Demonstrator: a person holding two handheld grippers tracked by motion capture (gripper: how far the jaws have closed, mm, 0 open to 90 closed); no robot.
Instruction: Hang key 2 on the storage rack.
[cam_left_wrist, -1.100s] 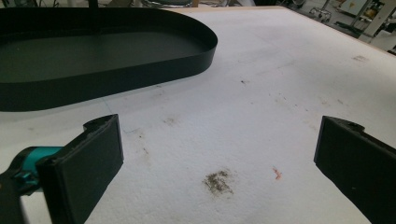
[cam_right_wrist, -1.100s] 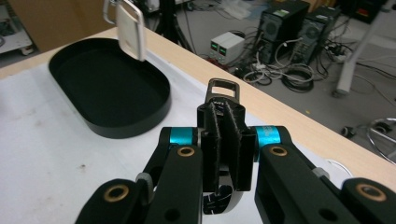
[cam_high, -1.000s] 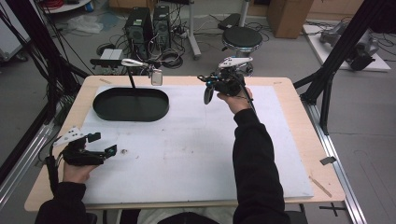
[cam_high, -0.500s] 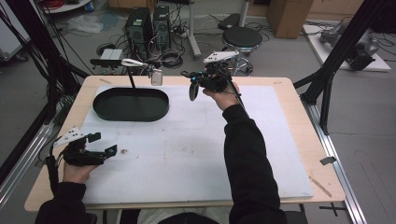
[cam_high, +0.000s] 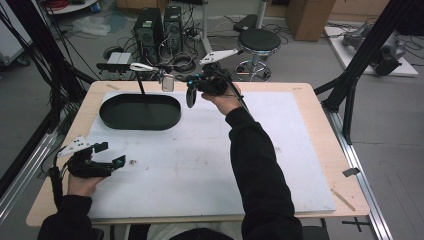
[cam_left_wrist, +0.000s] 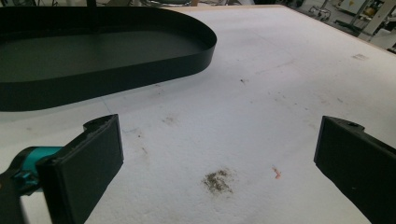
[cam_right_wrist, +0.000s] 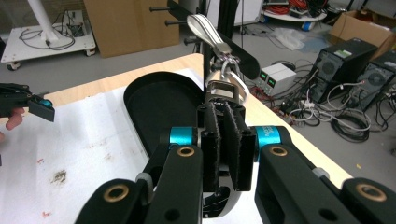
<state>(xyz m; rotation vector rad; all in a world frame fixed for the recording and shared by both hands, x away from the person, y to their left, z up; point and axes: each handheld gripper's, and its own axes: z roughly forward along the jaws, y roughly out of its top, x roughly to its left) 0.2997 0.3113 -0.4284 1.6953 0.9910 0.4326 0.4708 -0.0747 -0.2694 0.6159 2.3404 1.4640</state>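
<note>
Here the right gripper (cam_high: 191, 95), jaws pressed together and empty, hovers just beside the metal tag (cam_right_wrist: 225, 88) hanging by a strap from the black stand (cam_high: 141, 85) over the oval black tray (cam_high: 112, 120); the left gripper (cam_high: 112, 155), jaws spread, rests near the table's (cam_high: 310, 150) front-left.

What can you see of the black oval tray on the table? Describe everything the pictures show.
The black oval tray is a long, shallow dish with a low upright wall and a flat floor, matte and dark, perhaps metal or plastic. It lies flat on the white sheet at the table's far left. A thin black post rises at its far side, carrying a white strap with a metal clip. Neither gripper touches it.
</note>
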